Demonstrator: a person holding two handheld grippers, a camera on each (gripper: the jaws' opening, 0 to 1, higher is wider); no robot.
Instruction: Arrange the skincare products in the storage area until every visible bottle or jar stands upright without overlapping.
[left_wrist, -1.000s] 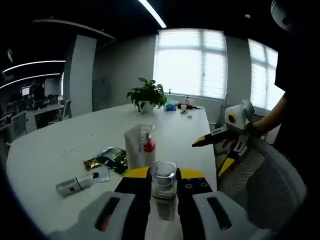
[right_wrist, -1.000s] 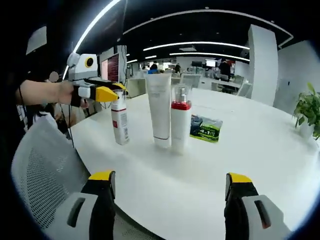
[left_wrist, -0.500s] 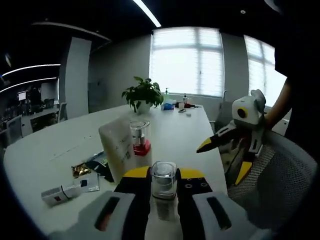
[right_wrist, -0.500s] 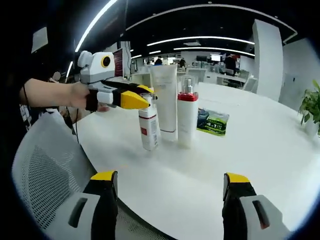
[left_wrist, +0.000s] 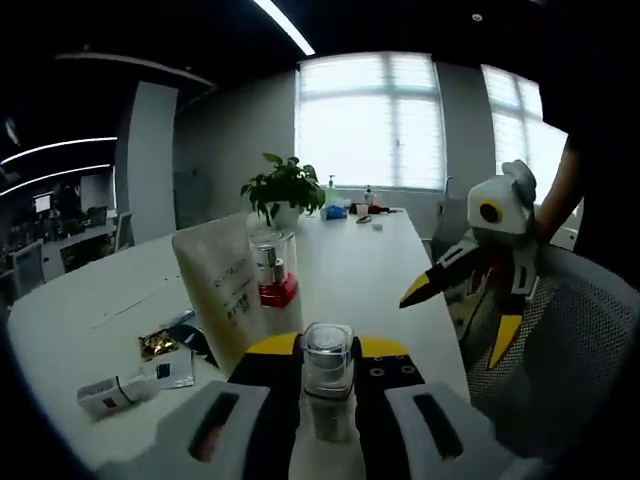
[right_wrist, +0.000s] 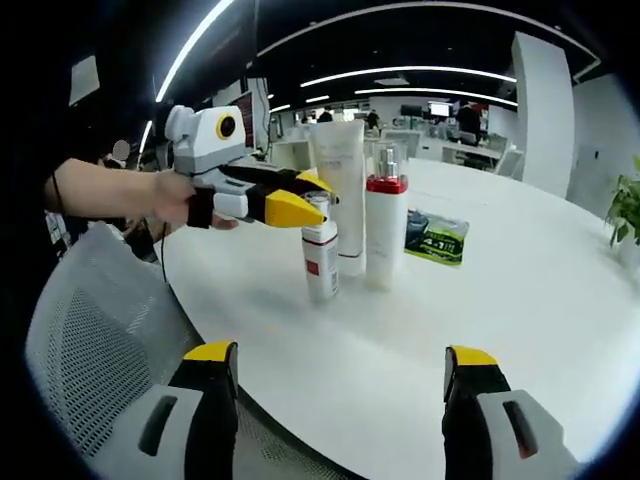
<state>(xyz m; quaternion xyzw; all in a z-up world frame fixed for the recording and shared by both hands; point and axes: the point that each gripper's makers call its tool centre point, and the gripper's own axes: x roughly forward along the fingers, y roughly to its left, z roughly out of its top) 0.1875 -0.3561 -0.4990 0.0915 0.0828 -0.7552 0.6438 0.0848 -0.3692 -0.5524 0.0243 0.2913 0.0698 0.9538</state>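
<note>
Left gripper (left_wrist: 328, 352): its two jaws are pinched on the clear cap of a small white bottle (right_wrist: 320, 262), seen also from the side in the right gripper view (right_wrist: 312, 198)
Small white bottle: it stands straight up on the white table (right_wrist: 520, 330), long side up and down, cap at the top, near the table's edge; the left gripper view shows mostly its cap (left_wrist: 327, 362)
Right gripper (right_wrist: 338, 372): its jaws are spread wide apart with nothing between them; in the left gripper view it floats off the table edge, over a grey mesh chair (left_wrist: 545, 350), jaws apart (left_wrist: 462, 305)
White tube (right_wrist: 340, 190): stands tall just behind the small bottle; in the left gripper view it leans a bit (left_wrist: 225, 295)
Red band bottle (right_wrist: 385, 225): stands upright right beside the tube, clear cap on top (left_wrist: 272, 275)
Left gripper view alone: a small flat box (left_wrist: 118, 388) lying on its side on the table, a gold packet (left_wrist: 155, 345), a green plant (left_wrist: 285, 185) far back, big bright windows (left_wrist: 365, 120)
Right gripper view alone: a green packet (right_wrist: 438, 238) lying flat behind the bottles, a person's hand (right_wrist: 180, 200) on the left gripper, ceiling light strips
</note>
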